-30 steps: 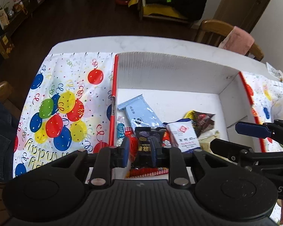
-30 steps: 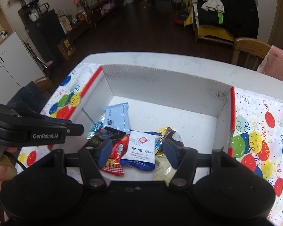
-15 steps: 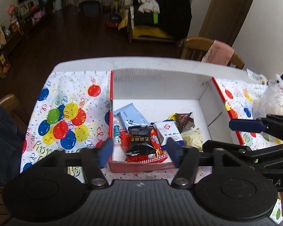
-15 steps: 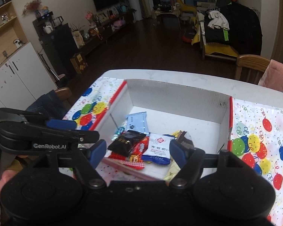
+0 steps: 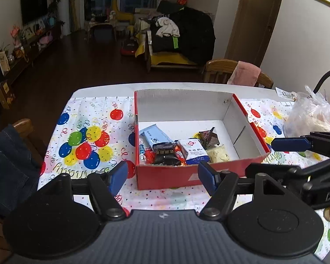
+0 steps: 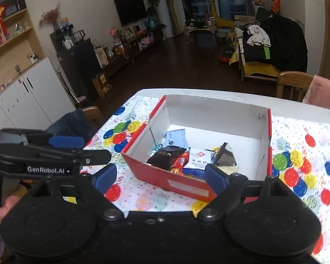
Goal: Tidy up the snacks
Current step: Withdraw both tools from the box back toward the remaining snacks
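Observation:
A red cardboard box (image 5: 169,175) with a white inside stands on the balloon tablecloth; it also shows in the right wrist view (image 6: 165,180). Several snack packets lie in its near half: a black packet (image 5: 165,155) on top, a white packet (image 5: 194,151), a light blue packet (image 5: 154,136) and a dark wrapper (image 5: 208,135). The black packet (image 6: 167,155) and white packet (image 6: 197,158) show in the right wrist view too. My left gripper (image 5: 162,176) is open and empty, in front of the box. My right gripper (image 6: 160,177) is open and empty beside it.
A clear plastic bag (image 5: 310,114) of items sits on the table at the right. The balloon tablecloth (image 5: 85,140) covers the white table. Wooden chairs stand at the far side (image 5: 222,70) and at the left (image 5: 24,125). The living room lies beyond.
My left gripper opened and let the black packet go into the box. Both grippers then pulled back and up, away from the box.

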`<state>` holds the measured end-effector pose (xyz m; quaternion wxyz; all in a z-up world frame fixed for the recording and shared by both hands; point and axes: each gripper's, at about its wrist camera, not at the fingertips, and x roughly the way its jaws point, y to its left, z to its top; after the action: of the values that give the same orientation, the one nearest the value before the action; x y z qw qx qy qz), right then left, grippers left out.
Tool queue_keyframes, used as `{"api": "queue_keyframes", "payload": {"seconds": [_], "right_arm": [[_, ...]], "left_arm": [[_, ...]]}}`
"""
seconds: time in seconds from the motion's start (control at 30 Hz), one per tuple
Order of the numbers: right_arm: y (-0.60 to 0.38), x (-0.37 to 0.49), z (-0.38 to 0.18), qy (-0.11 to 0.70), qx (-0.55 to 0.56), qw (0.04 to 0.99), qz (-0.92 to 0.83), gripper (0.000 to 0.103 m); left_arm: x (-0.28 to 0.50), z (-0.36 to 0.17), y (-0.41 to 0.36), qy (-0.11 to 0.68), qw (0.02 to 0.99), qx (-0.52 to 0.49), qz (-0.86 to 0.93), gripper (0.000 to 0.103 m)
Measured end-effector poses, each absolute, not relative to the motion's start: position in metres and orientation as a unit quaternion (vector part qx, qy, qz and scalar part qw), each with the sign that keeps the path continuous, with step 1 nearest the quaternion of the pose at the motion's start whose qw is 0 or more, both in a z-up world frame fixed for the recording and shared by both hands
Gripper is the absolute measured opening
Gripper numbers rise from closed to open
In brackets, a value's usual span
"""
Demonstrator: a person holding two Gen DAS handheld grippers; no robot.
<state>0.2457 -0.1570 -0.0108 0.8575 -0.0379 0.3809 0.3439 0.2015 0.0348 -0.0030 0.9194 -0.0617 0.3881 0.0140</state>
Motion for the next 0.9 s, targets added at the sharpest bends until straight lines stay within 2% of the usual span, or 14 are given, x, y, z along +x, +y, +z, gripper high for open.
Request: {"api": "queue_keyframes", "payload": {"seconds": [0.13, 0.27, 0.33, 0.6, 0.9], "right_arm": [[-0.165, 0.233, -0.01, 0.373, -0.018, 0.861, 0.346, 0.099], [-0.169, 0.218, -0.013, 0.362, -0.016, 0.866, 0.344, 0.1], [-0.171, 0.211, -0.017, 0.36, -0.017, 0.868, 0.342, 0.102], [-0.178, 0.185, -0.054, 0.376, -0.044, 0.865, 0.328, 0.102], [-0.193, 0.178, -0.107, 0.43, -0.063, 0.853, 0.29, 0.101]], "left_arm": [[0.185, -0.005, 0.032, 0.382, 0.923, -0.046, 0.012, 0.073], [0.167, -0.011, 0.032, 0.382, 0.923, -0.048, 0.006, 0.074], [0.158, -0.016, 0.034, 0.383, 0.922, -0.052, 0.007, 0.082], [0.121, -0.058, 0.055, 0.425, 0.9, -0.084, 0.035, 0.083], [0.084, -0.104, 0.078, 0.467, 0.871, -0.123, 0.085, 0.083]]}}
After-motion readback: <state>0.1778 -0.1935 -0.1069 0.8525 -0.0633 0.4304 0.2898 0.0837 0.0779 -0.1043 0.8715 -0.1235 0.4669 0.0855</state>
